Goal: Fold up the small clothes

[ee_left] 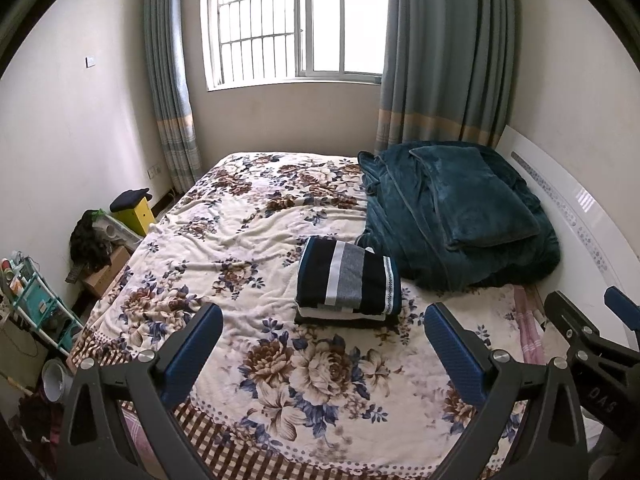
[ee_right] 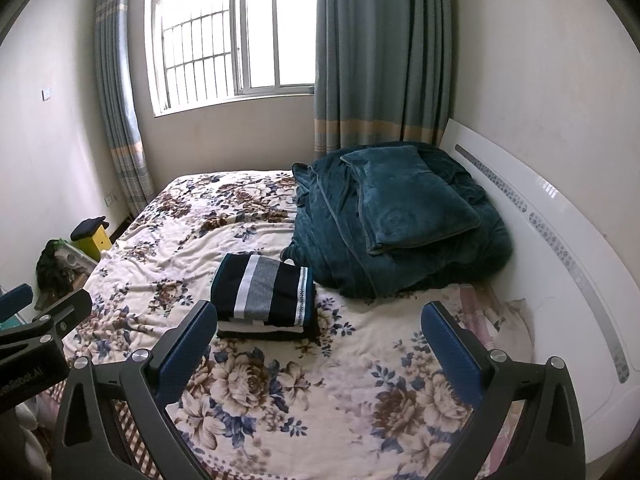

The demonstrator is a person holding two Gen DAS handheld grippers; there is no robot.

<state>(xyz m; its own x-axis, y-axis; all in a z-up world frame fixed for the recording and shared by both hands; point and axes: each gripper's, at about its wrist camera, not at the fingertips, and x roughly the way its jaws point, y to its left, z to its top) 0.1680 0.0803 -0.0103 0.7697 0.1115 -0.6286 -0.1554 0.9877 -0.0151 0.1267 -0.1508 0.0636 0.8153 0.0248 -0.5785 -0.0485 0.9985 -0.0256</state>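
A folded garment with black, white and grey stripes (ee_left: 349, 276) lies on top of a small stack of folded clothes on the floral bedspread (ee_left: 240, 232); it also shows in the right wrist view (ee_right: 264, 292). My left gripper (ee_left: 323, 322) is open and empty, held above the near part of the bed, short of the stack. My right gripper (ee_right: 319, 320) is open and empty, just right of the left one; it also shows at the right edge of the left wrist view (ee_left: 588, 312). The stack sits ahead of both grippers, untouched.
A heap of teal blanket with a teal pillow (ee_left: 472, 200) lies at the back right against the white headboard (ee_left: 580, 208). Left of the bed stand a yellow stool (ee_left: 138, 212), a cardboard box (ee_left: 106, 272) and a teal rack (ee_left: 36, 304). A window with curtains is behind.
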